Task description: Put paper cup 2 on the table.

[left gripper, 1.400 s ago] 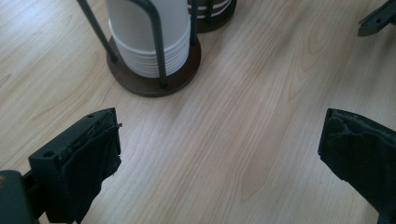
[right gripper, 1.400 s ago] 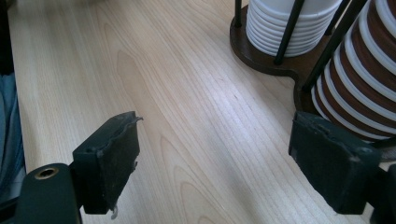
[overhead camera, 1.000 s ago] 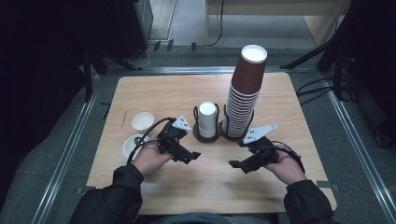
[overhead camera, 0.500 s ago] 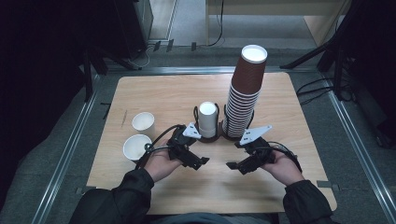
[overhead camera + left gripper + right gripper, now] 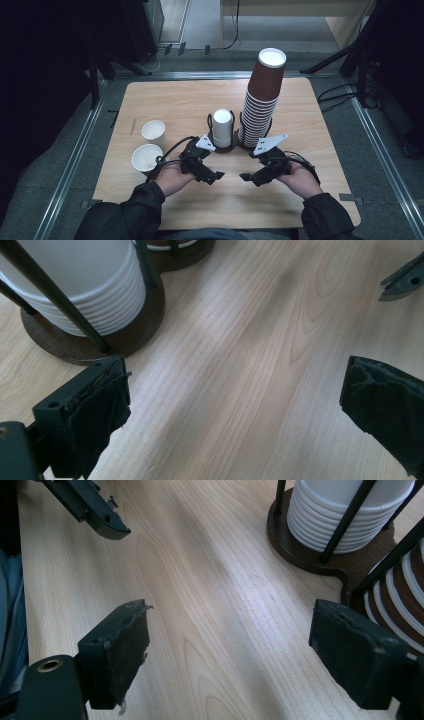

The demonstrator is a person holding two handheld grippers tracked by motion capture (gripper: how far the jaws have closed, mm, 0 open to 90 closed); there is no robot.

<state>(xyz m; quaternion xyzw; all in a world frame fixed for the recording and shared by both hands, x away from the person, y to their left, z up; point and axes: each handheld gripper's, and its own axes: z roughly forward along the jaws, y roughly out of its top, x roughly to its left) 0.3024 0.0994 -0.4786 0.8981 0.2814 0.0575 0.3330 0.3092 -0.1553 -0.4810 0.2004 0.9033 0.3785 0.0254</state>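
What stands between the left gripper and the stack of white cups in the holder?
Nothing visible lies on the wood between the left gripper and the white cup stack. But the holder's black rods stand around the stack, and one crosses its near side in the left gripper view.

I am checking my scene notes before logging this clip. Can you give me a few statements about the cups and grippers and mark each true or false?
1. The tall stack of brown cups stands in the wooden holder. True.
2. The left gripper is shut on a white cup. False: its jaws stand wide apart over bare table, holding nothing.
3. Two loose white cups sit upright near the table's left edge. True.
4. The right gripper is open. True.
5. The white cup stack is taller than the brown one. False: it is much shorter.
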